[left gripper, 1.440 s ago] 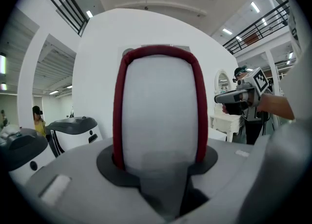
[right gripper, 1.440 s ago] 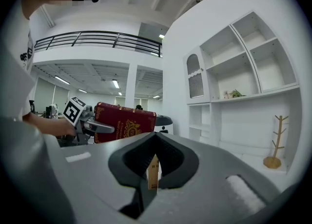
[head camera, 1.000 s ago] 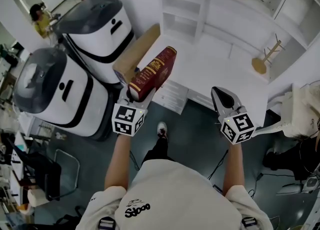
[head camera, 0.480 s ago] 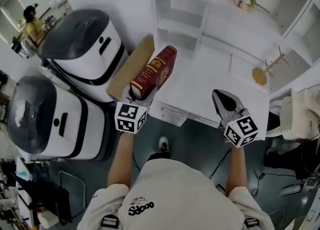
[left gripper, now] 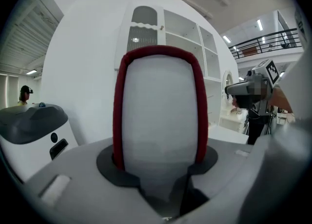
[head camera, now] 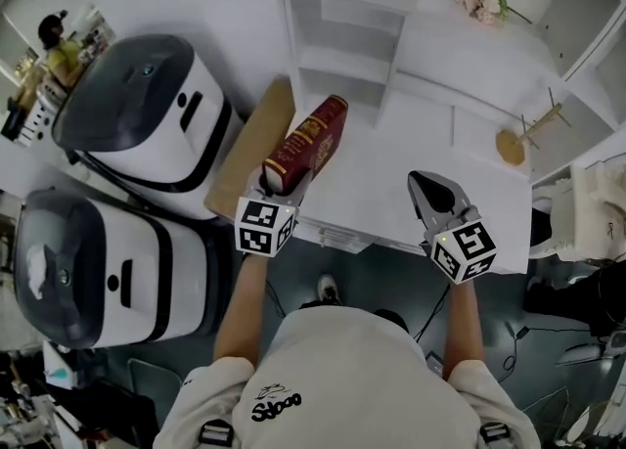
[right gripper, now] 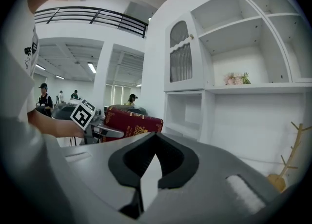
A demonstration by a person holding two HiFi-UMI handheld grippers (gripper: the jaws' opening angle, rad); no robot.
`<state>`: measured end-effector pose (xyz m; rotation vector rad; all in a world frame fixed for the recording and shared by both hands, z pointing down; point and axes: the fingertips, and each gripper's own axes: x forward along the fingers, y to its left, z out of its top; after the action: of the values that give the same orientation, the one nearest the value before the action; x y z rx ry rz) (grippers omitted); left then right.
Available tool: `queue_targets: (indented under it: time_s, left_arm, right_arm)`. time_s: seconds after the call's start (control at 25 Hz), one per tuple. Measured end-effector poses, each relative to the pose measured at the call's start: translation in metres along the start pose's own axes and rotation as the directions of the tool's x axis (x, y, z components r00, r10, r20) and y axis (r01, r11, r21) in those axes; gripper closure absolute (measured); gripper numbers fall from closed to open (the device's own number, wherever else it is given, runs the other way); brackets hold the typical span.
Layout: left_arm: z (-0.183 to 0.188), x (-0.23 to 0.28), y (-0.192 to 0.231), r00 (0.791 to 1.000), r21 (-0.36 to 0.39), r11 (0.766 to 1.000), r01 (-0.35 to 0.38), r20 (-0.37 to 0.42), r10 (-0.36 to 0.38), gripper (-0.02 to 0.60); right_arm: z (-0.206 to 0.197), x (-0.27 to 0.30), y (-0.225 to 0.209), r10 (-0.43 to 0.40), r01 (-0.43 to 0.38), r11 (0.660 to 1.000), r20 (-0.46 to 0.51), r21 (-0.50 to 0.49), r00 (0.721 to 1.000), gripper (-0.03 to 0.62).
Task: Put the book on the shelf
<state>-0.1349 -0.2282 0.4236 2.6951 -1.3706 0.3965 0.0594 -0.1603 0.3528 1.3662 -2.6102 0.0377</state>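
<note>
White shelf point(head camera: 337, 36) ahead; left tool point(head camera: 278, 179) grips red book point(head camera: 311, 139) endwise, right tool point(head camera: 427, 189) seemingly closed.

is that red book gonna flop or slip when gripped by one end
Probably stiff: the red book juts unbent from the left gripper. It looks thick, so likely heavy, and may pivot downward in an end grip.
</note>
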Motion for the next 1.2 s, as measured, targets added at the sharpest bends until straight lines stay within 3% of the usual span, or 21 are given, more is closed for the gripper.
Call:
queue_targets:
  time_s: [0.44,0.6,0.72,1.2]
  left_arm:
    - [-0.030,0.060,0.023,0.998,-0.059,0.998,0.006,-0.062,-0.009,0.342]
    - [-0.037,0.092,0.022,0.998,-0.057,0.998,0.009,-0.063,-0.012,0.342]
    - [-0.049,0.106,0.021,0.997,-0.048,0.999,0.013,-0.078,-0.017,0.342]
    - [-0.068,0.196,0.014,0.988,-0.080,0.997,-0.014,-0.156,0.002,0.342]
  right_arm:
    - [-0.022,0.030,-0.021,-0.019,0.024,0.996,-0.061,0.089,0.998,0.592]
    - [-0.032,0.042,-0.042,-0.037,0.043,0.988,-0.046,0.150,0.998,0.592]
    - [-0.041,0.050,-0.048,-0.043,0.052,0.989,-0.064,0.138,0.997,0.591]
    - [-0.075,0.081,-0.132,-0.043,0.065,0.984,-0.133,0.169,0.990,0.591]
